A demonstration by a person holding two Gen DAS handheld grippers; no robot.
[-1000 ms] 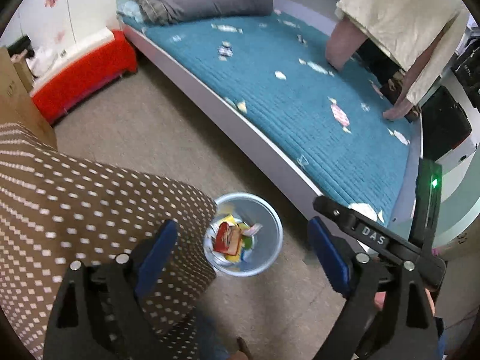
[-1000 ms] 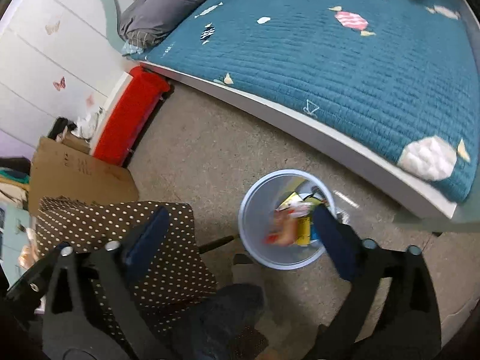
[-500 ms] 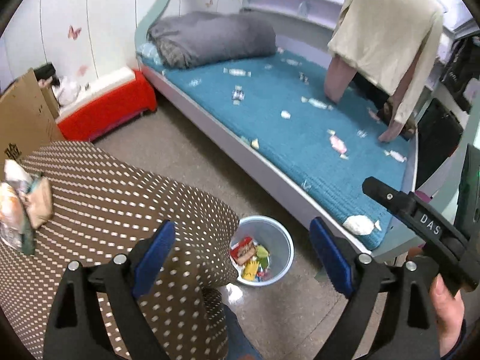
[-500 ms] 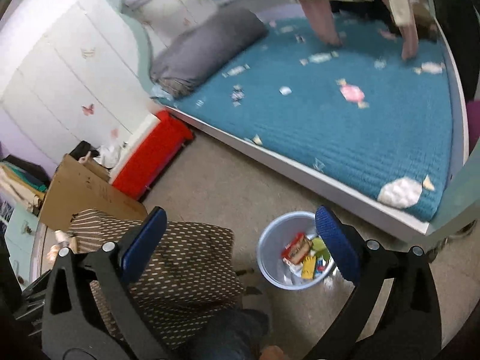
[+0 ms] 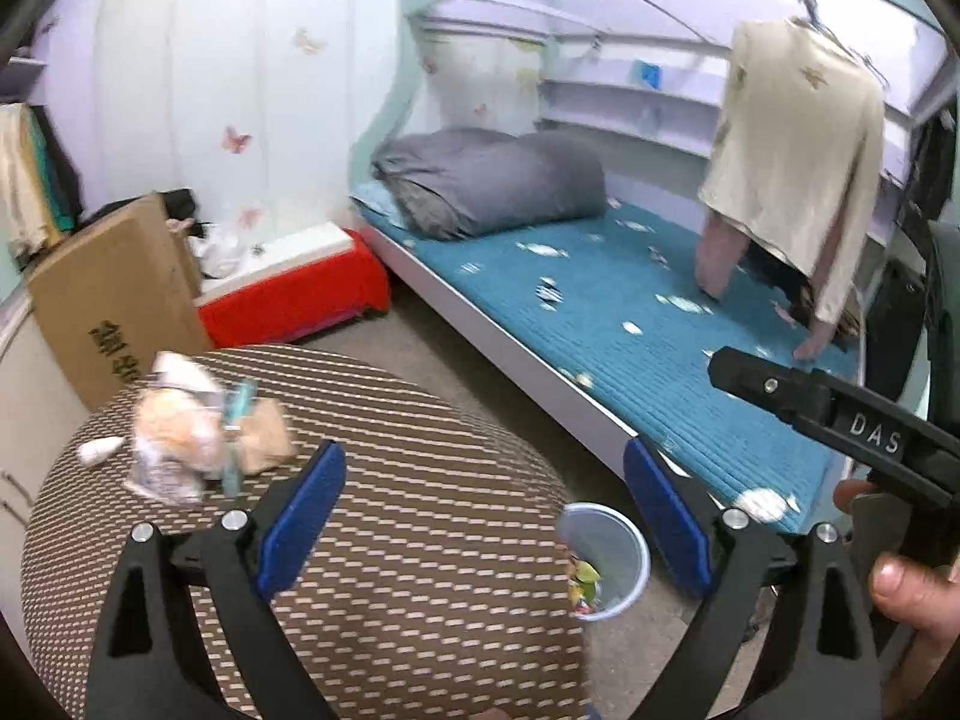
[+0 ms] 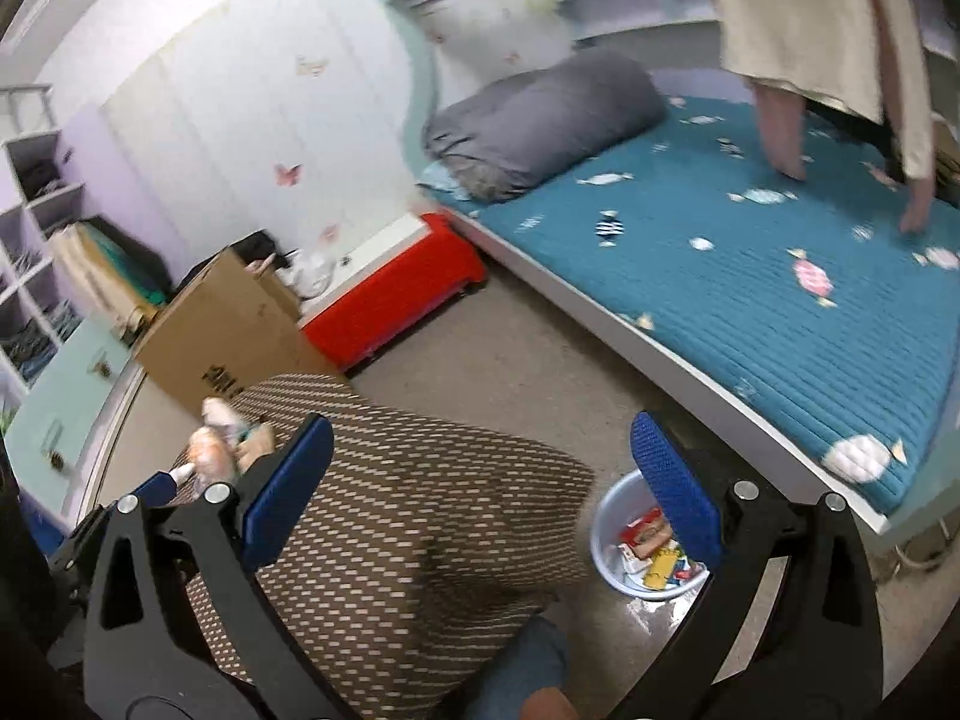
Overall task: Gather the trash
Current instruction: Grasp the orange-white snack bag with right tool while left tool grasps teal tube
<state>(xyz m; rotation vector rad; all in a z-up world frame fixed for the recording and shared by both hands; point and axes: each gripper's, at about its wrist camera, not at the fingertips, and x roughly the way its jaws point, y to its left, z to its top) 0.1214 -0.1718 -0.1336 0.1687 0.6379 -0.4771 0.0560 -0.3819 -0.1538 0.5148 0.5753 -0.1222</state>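
A heap of crumpled wrappers and trash (image 5: 186, 438) lies on the far left of a round table with a brown patterned cloth (image 5: 390, 540); it also shows in the right wrist view (image 6: 222, 441). A pale blue bin (image 6: 642, 546) with colourful wrappers inside stands on the floor right of the table, and shows in the left wrist view (image 5: 606, 558). My left gripper (image 5: 480, 516) is open and empty above the table. My right gripper (image 6: 480, 480) is open and empty above the table's right edge.
A bed with a teal cover (image 6: 750, 276) and a grey rolled blanket (image 5: 492, 180) runs along the right. A red storage box (image 6: 390, 294) and a cardboard box (image 5: 114, 300) stand by the wall. A beige garment (image 5: 792, 144) hangs over the bed.
Both grippers have risen and tilted up from over the bin toward the table. The trash heap on the table has come into view. Both stay open and empty.
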